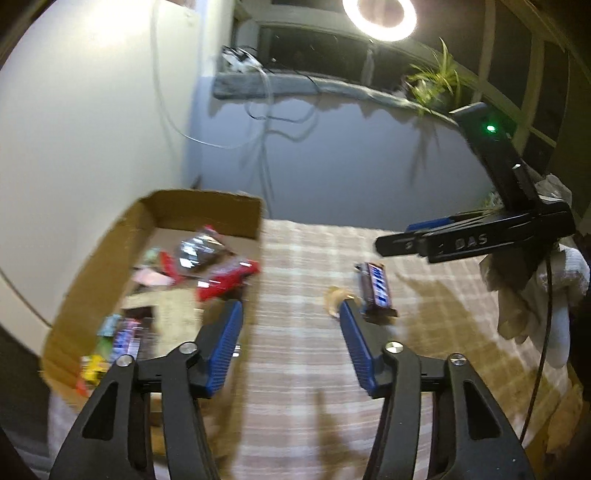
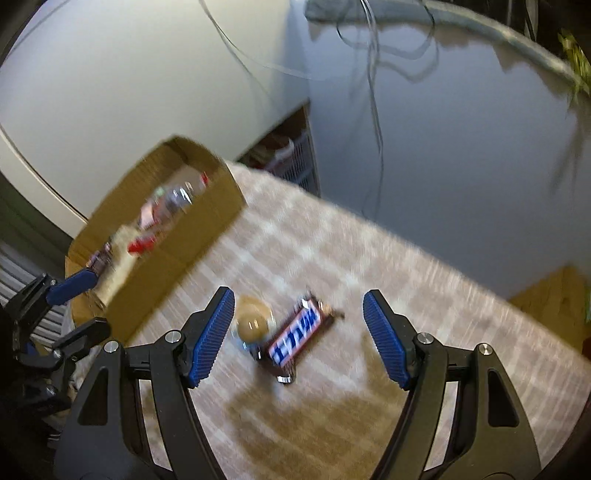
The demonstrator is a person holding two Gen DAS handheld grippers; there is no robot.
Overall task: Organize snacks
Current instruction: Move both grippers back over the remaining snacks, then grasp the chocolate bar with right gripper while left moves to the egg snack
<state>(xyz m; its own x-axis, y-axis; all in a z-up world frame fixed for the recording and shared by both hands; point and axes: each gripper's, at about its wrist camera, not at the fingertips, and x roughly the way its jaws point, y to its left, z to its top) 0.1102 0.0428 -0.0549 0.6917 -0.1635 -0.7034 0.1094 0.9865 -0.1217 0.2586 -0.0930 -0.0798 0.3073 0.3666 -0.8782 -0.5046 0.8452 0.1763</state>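
Observation:
A brown chocolate bar with blue lettering (image 2: 299, 336) lies on the checked tablecloth, and a small round tan tub (image 2: 253, 323) touches its left end. My right gripper (image 2: 298, 295) hovers over both, open, with its blue pads clear of them. In the left wrist view the same bar (image 1: 376, 291) and tub (image 1: 334, 301) lie just beyond my right fingertip (image 1: 347, 310). My left gripper (image 1: 291, 304) is open and holds nothing. A cardboard box (image 1: 207, 214) at the left holds several wrapped snacks, among them a red packet (image 1: 225, 282).
The right gripper (image 1: 406, 243), held by a white-gloved hand (image 1: 535, 291), reaches in from the right. The left gripper (image 2: 74, 284) sits beside the box (image 2: 177, 258). Cables, a plant (image 1: 436, 81) and a ring light (image 1: 380, 18) stand behind the table. A wire basket (image 2: 295, 162) is past the table edge.

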